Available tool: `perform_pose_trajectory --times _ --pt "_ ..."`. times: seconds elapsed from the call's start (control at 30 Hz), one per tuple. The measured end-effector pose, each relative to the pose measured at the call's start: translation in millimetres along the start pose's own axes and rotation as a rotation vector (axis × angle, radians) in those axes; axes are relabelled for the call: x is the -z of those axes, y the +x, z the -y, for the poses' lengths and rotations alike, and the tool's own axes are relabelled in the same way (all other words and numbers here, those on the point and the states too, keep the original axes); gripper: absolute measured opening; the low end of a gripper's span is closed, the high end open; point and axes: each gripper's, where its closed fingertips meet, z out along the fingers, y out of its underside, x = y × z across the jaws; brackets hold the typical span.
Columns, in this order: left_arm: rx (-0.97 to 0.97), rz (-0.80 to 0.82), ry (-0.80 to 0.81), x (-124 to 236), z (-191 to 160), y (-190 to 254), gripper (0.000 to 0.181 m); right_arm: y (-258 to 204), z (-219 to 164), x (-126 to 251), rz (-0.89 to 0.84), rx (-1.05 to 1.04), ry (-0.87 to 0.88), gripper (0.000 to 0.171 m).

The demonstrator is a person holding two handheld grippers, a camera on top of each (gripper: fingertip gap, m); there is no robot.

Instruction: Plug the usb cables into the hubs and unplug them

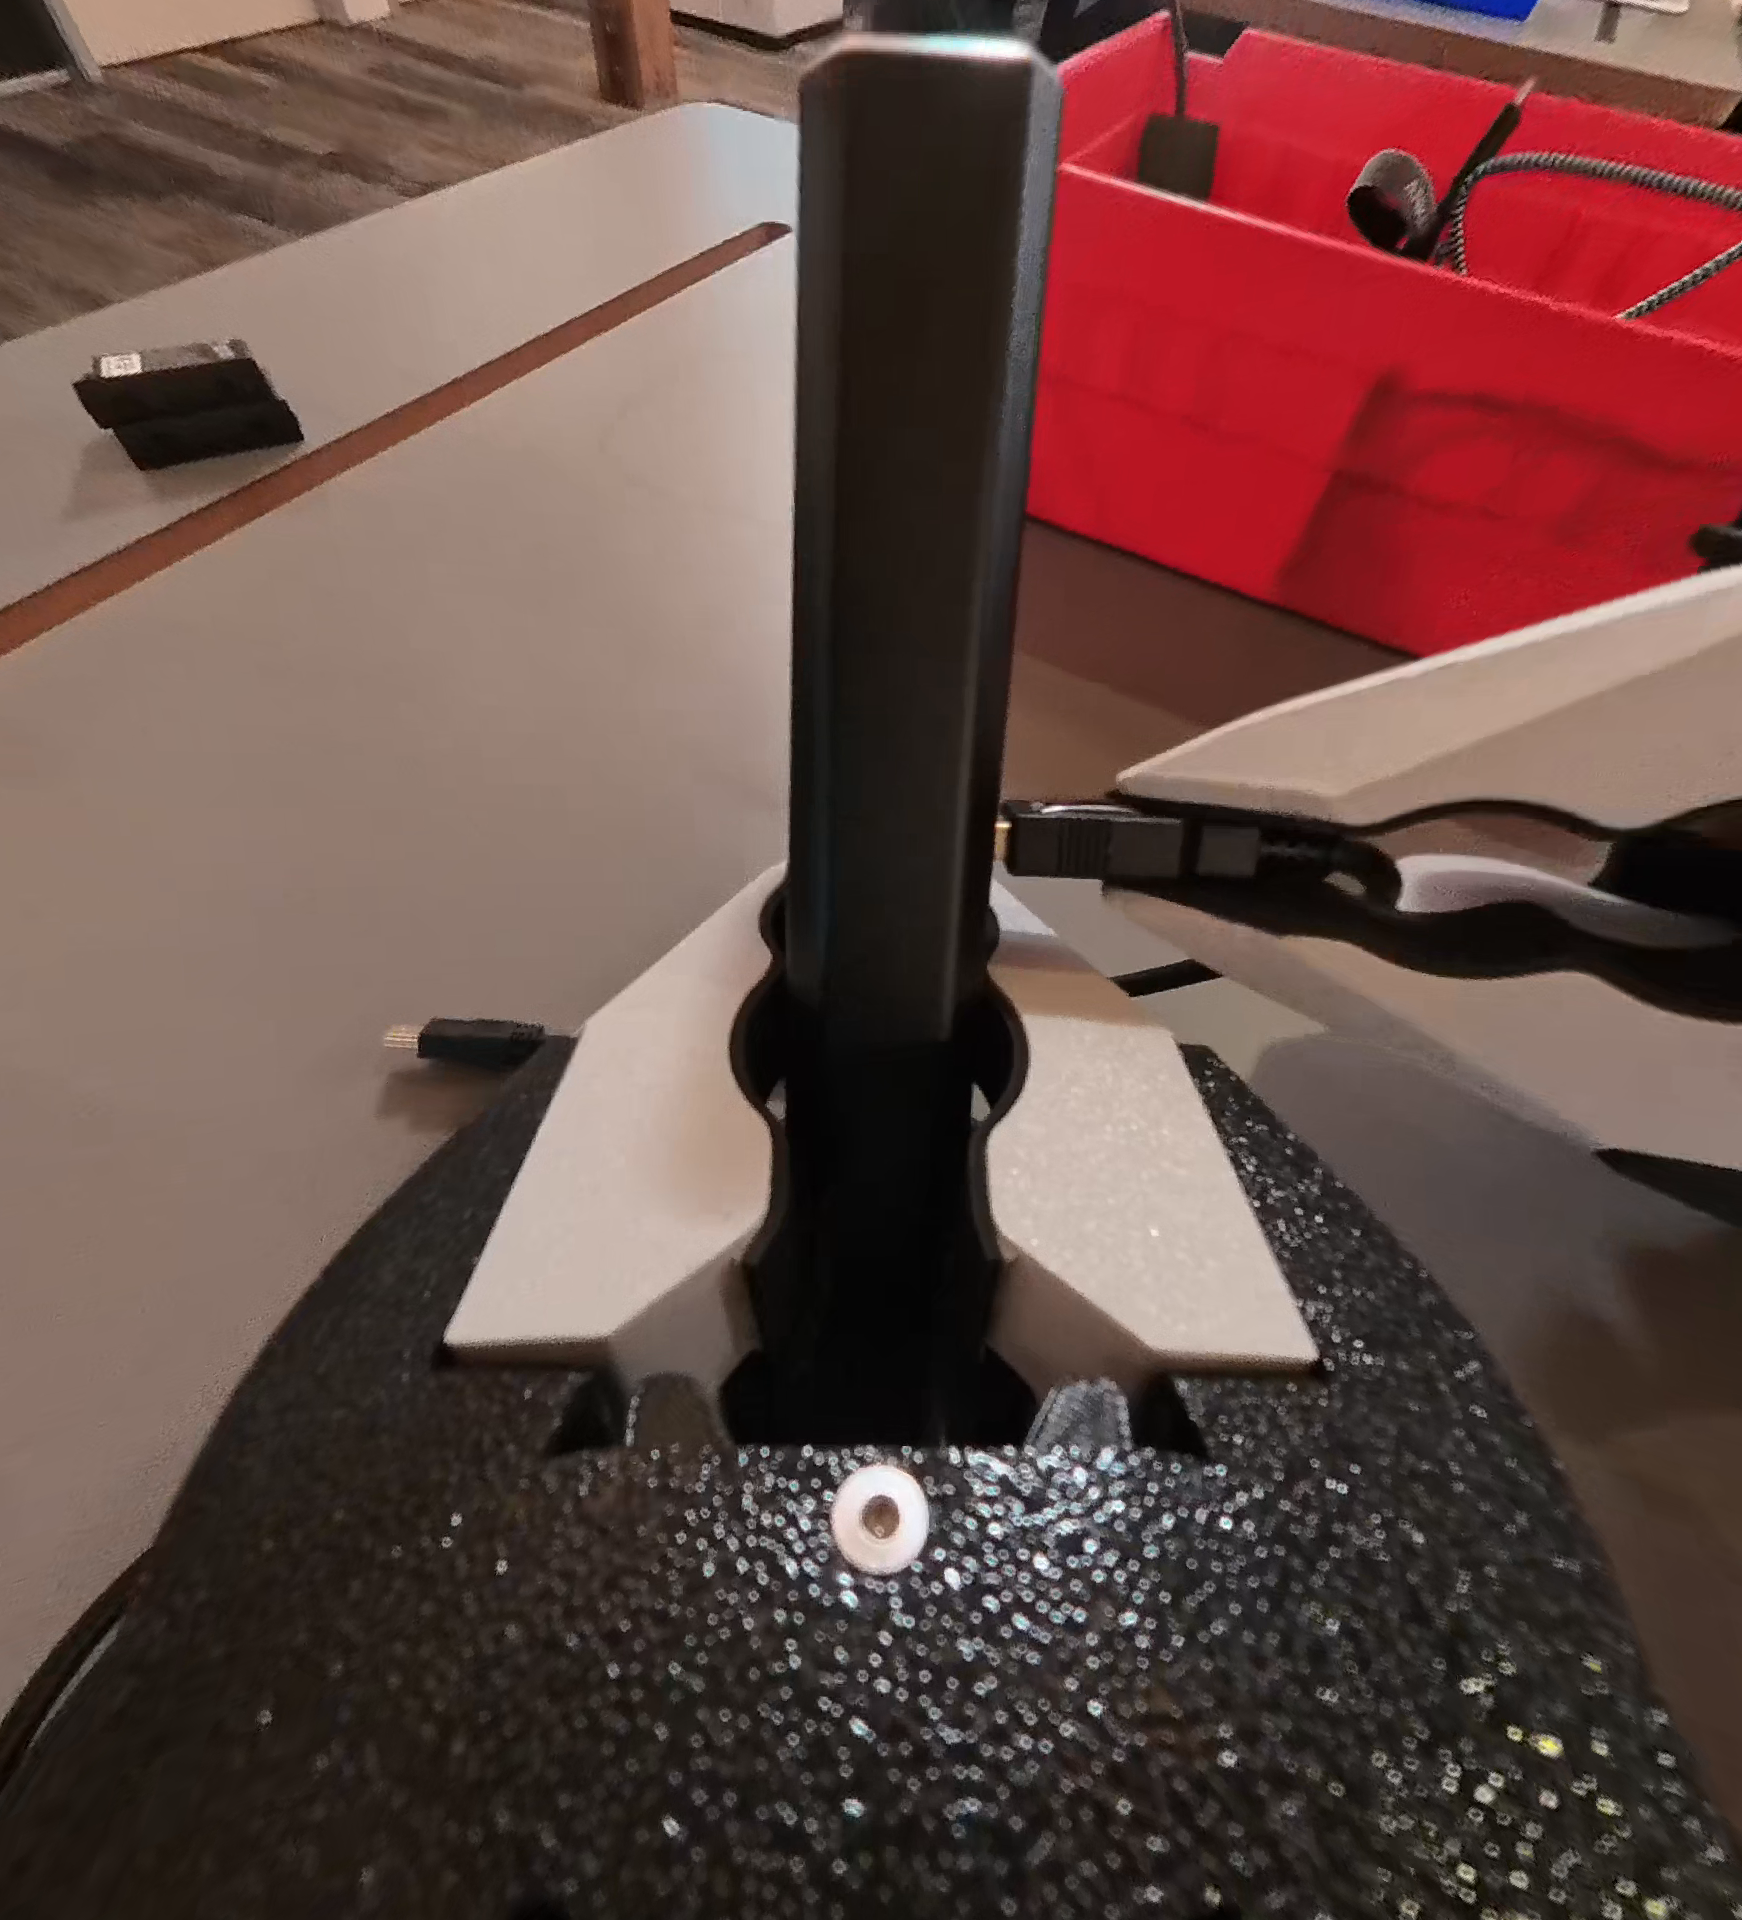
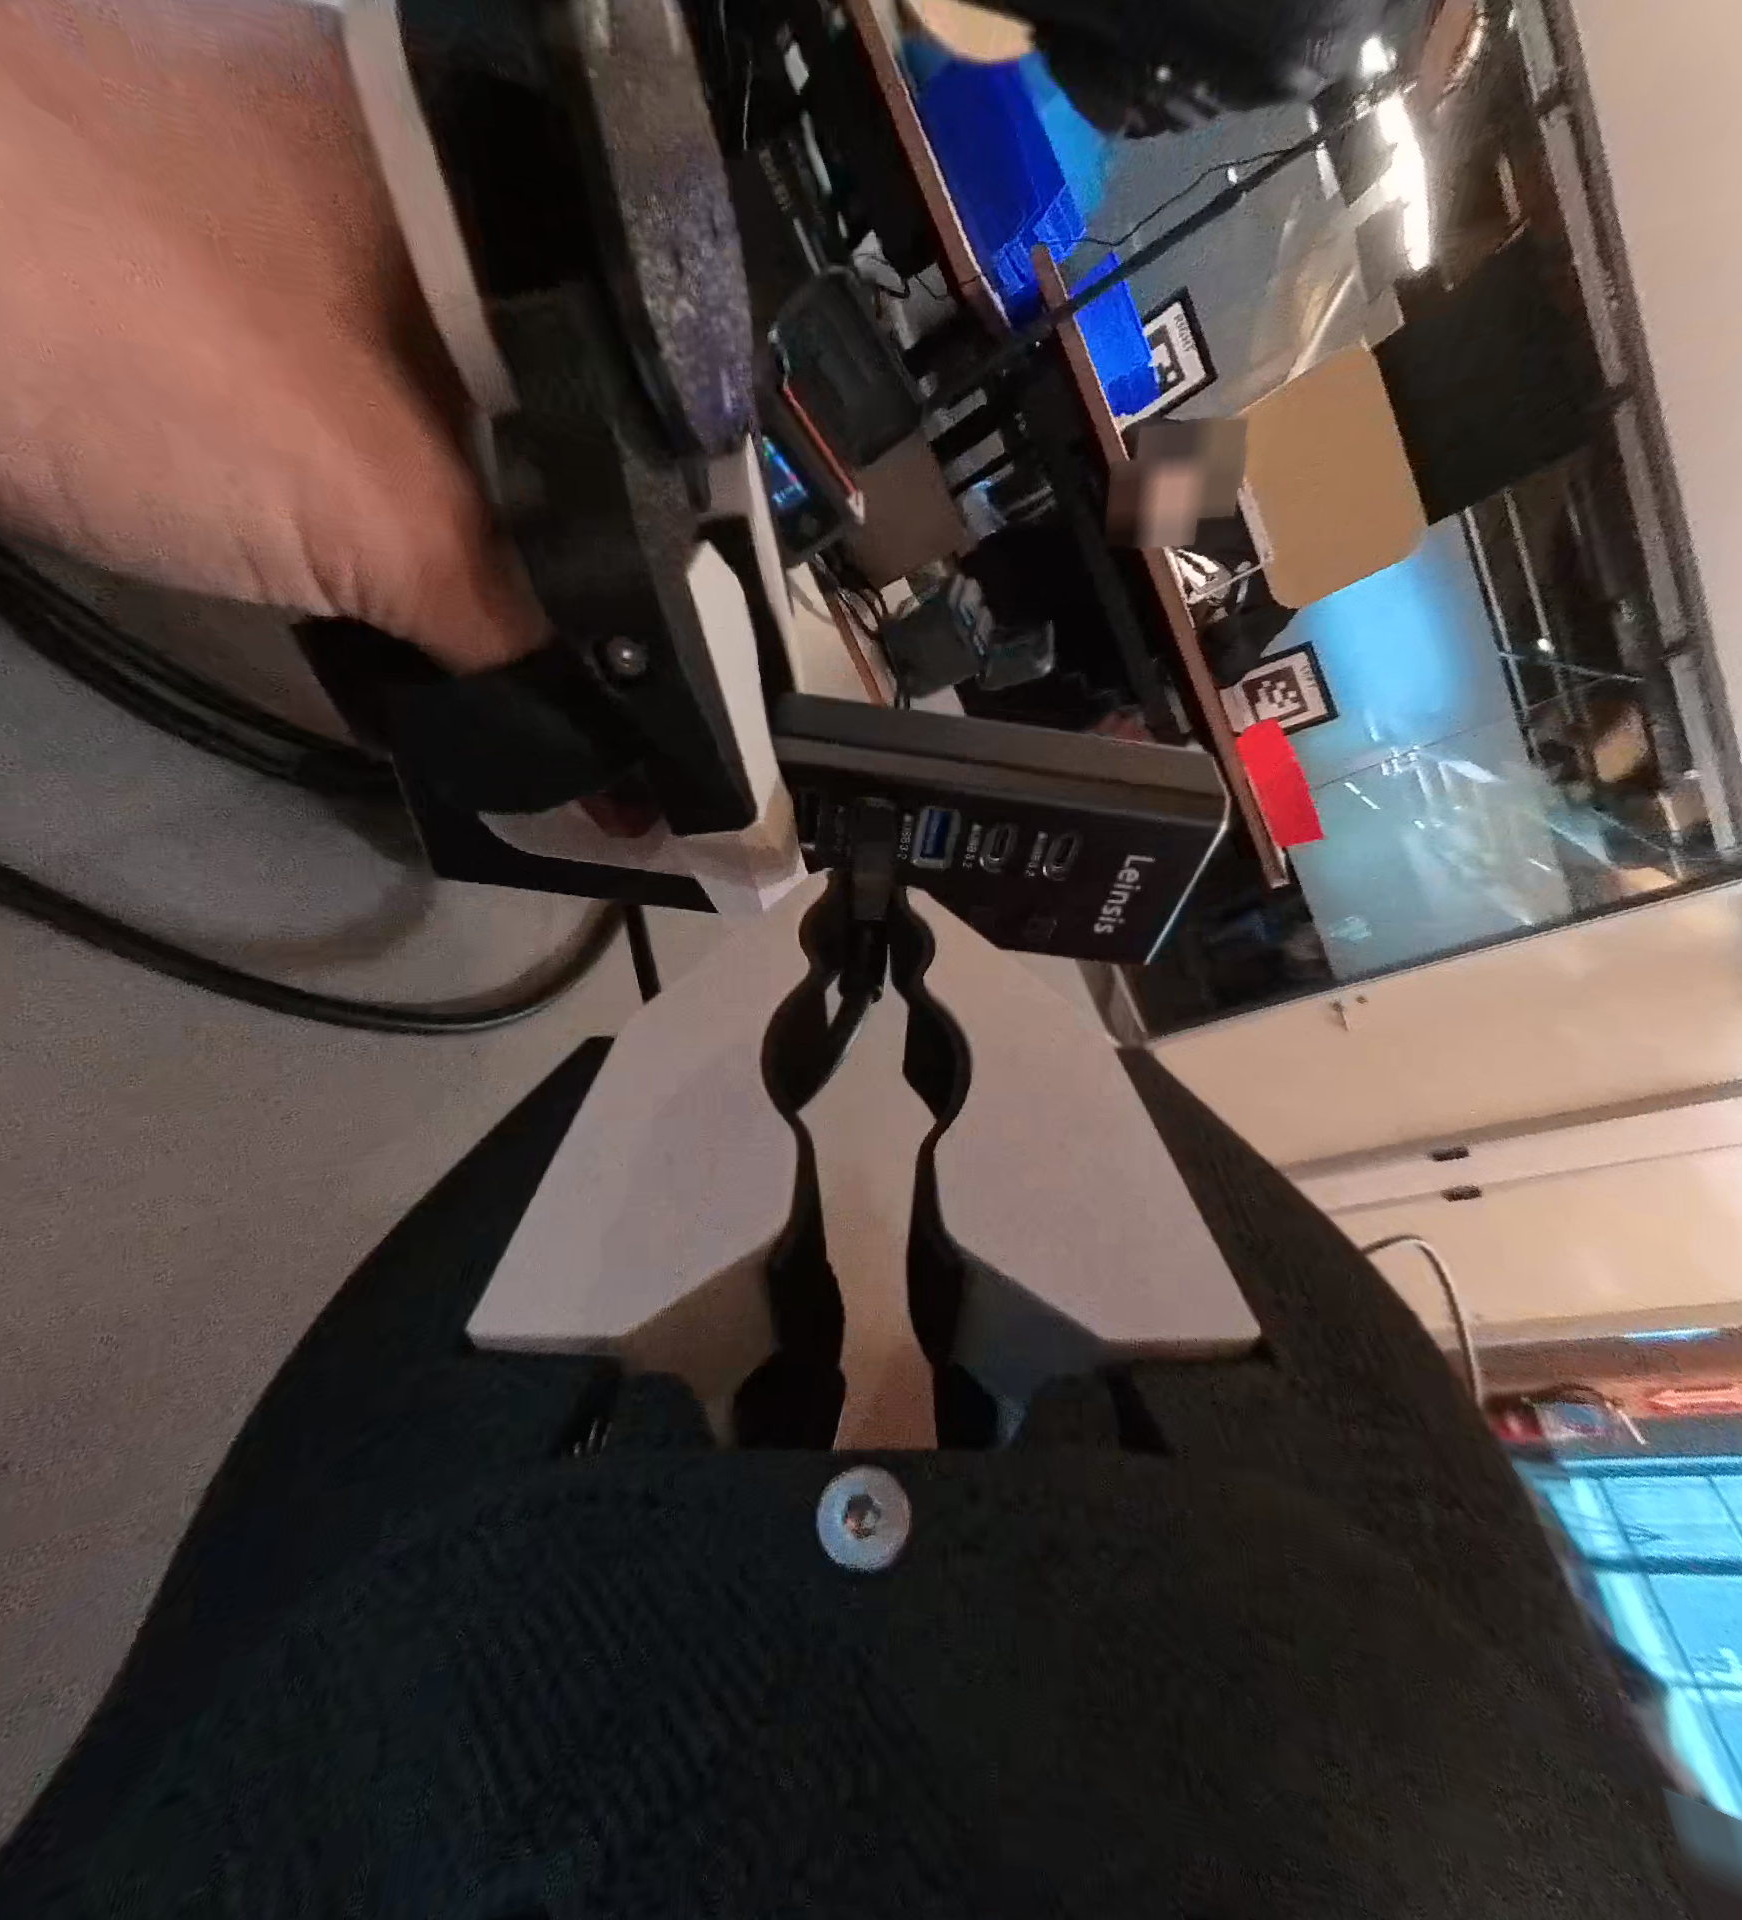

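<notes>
My left gripper (image 1: 888, 935) is shut on a long black USB hub (image 1: 908, 499) and holds it upright above the table. My right gripper (image 1: 1121, 842) comes in from the right, shut on a black USB cable plug (image 1: 1095, 844). The plug's metal tip meets the hub's right side. In the right wrist view, my right gripper (image 2: 869, 920) holds the plug (image 2: 872, 868) at a port near the held end of the hub (image 2: 1012, 821). How deep it sits I cannot tell. A hand (image 2: 171, 343) holds the left gripper (image 2: 742, 810).
Another black USB plug (image 1: 462, 1042) lies loose on the grey table (image 1: 327, 831), left of my left gripper. A red fabric bin (image 1: 1366, 416) with cables stands at the back right. Small black blocks (image 1: 186, 405) lie on the neighbouring table at the far left. Spacing between my two grippers at the tips: around 6 cm.
</notes>
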Motion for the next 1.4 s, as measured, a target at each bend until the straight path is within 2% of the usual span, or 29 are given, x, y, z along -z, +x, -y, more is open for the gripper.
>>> perform_pose_trajectory --times 0.17,0.2,0.27,0.4,0.5,0.57,0.67,0.8,0.93,1.0,1.1,1.27,1.4 --pt "-0.033 -0.024 0.056 6.7 9.3 2.4 0.026 4.9 11.7 3.3 0.014 -0.156 0.139 0.009" --pt "-0.022 -0.062 0.076 7.6 10.5 6.5 0.026 4.5 18.3 6.1 0.036 -0.2 0.203 0.021" --pt "-0.005 -0.141 0.098 8.2 12.3 17.9 0.027 9.3 24.9 10.1 0.036 -0.253 0.283 0.03" --pt "-0.013 -0.202 0.095 6.9 10.6 26.9 0.027 8.5 25.9 15.9 0.065 -0.209 0.328 0.033" --pt "0.035 -0.269 0.11 9.0 11.5 32.9 0.027 9.2 33.8 30.2 0.107 -0.176 0.443 0.045" --pt "0.07 -0.321 0.127 13.2 13.9 36.9 0.027 12.6 34.6 41.0 0.146 -0.19 0.511 0.047" --pt "0.122 -0.388 0.146 19.1 17.8 41.9 0.027 19.2 30.2 50.2 0.194 -0.229 0.555 0.045" --pt "0.148 -0.422 0.134 16.2 13.8 44.5 0.026 7.1 29.3 51.4 0.249 -0.183 0.546 0.028" --pt "0.201 -0.443 0.195 23.4 21.9 39.9 0.026 22.3 34.1 68.9 0.371 -0.405 0.678 0.032" --pt "0.217 -0.46 0.219 28.0 24.8 38.6 0.026 35.9 24.9 66.2 0.312 -0.447 0.664 0.031" --pt "0.231 -0.524 0.243 33.6 28.1 44.6 0.026 28.9 11.0 50.4 0.226 -0.319 0.534 0.031" --pt "0.185 -0.572 0.19 31.6 22.4 58.5 0.026 8.7 26.9 47.0 0.207 -0.196 0.528 0.031" --pt "0.123 -0.595 0.127 26.5 14.7 72.1 0.027 5.9 30.0 47.3 0.201 -0.176 0.537 0.024"
